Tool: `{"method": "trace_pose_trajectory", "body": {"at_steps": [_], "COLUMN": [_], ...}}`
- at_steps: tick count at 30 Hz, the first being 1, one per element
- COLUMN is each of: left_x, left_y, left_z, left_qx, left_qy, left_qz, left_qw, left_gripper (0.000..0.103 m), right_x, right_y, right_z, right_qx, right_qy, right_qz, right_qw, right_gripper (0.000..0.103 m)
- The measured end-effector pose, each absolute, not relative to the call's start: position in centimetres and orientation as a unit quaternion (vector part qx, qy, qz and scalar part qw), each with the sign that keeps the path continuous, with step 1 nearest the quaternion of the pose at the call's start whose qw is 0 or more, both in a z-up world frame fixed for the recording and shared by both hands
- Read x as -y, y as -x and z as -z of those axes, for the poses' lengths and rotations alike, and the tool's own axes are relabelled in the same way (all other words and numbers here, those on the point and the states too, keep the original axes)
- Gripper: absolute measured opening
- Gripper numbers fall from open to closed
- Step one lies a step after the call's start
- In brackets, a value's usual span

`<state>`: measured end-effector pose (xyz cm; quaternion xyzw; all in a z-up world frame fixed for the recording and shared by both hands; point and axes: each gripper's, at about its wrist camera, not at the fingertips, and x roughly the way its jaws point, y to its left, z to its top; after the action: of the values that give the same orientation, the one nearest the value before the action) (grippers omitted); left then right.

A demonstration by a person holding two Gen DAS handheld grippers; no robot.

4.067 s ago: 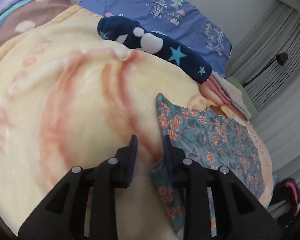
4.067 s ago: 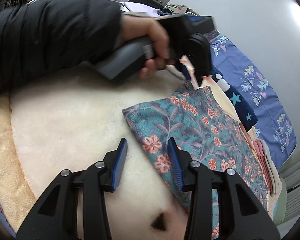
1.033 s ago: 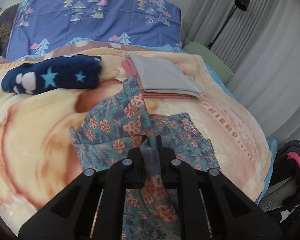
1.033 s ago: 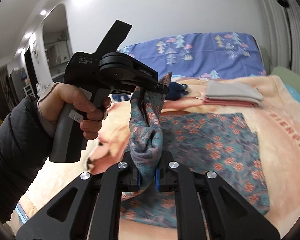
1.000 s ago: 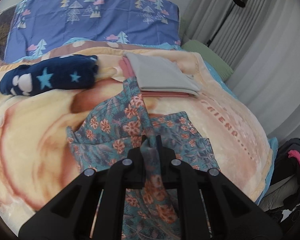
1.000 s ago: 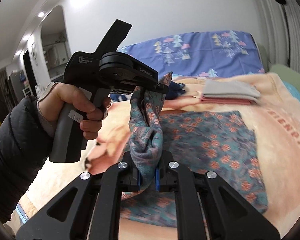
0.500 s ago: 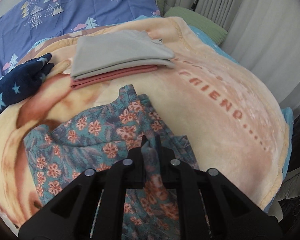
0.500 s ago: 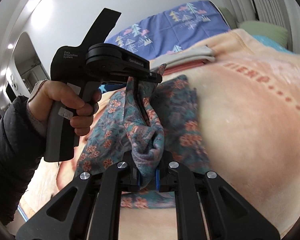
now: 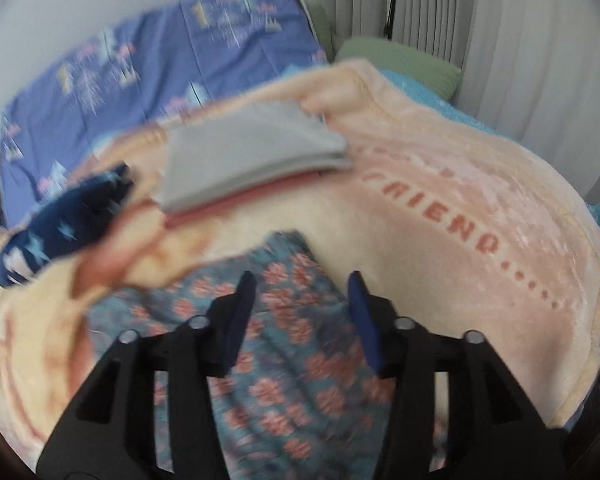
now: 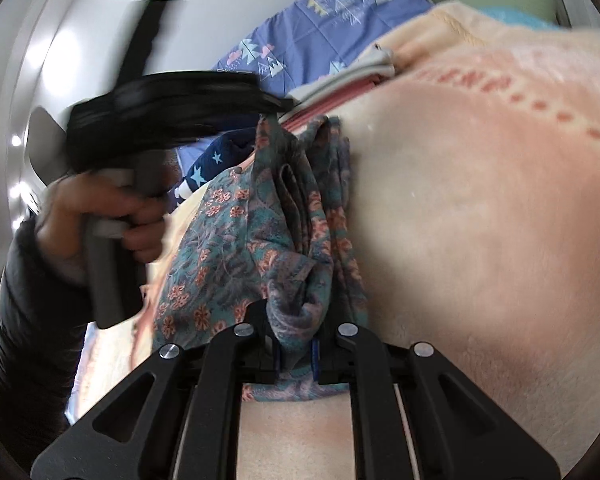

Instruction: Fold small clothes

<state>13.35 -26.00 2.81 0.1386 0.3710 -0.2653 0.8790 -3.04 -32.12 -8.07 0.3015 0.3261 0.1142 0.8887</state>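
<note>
**Q:** Where does the floral garment (image 9: 284,344) lie relative to each gripper?

**A:** The garment lies on the peach blanket (image 9: 440,184) that covers the bed. The left gripper (image 9: 302,320) is directly above the garment, with both fingers spread apart and nothing between them. The right gripper (image 10: 296,354) is pressed together on a bunched edge of the same garment (image 10: 260,232). From that pinch the fabric runs in folds toward the folded stack.

**Q:** What lies around the garment?

**A:** The landmark is the folded stack (image 9: 252,160), a grey piece on top of a pink piece. The garment's far corner lies near the stack on the camera side, apart from it. The navy star-print item (image 9: 60,224) lies to the left of the stack. The blue printed pillow (image 9: 160,64) lies behind the stack. The green cushion (image 9: 400,60) lies behind it to the right. No containers are in view.

**Q:** What differs from half a second ago?

**A:** The left gripper was then clamped on a fold of the garment; the fingers are now apart and the fold is released. The right gripper retains its grip. The left-wrist view is blurred.
</note>
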Motion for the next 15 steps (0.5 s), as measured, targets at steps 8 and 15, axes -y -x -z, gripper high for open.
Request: {"method": "trace_pose_trajectory", "body": {"at_steps": [8,15], "left_x": [15.4,12.5], "left_y": [-1.7,4.6], "left_z": [-2.5,3.7], "left_qx": [-0.361,-0.403], "left_qy": [-0.164,-0.199], "left_qz": [0.274,0.242], "left_qw": [0.876,0.860], "left_gripper": [0.071,0.072], "right_x": [32.3,31.7], "right_y": [2.6,2.7], "right_z": [7.9,5.1], "right_qx": [-0.333,-0.317], "right_qy": [-0.321,-0.314], "right_qz": [-0.126,-0.142], "right_qw": [0.878,0.884], "right_gripper": [0.011,0.011]}}
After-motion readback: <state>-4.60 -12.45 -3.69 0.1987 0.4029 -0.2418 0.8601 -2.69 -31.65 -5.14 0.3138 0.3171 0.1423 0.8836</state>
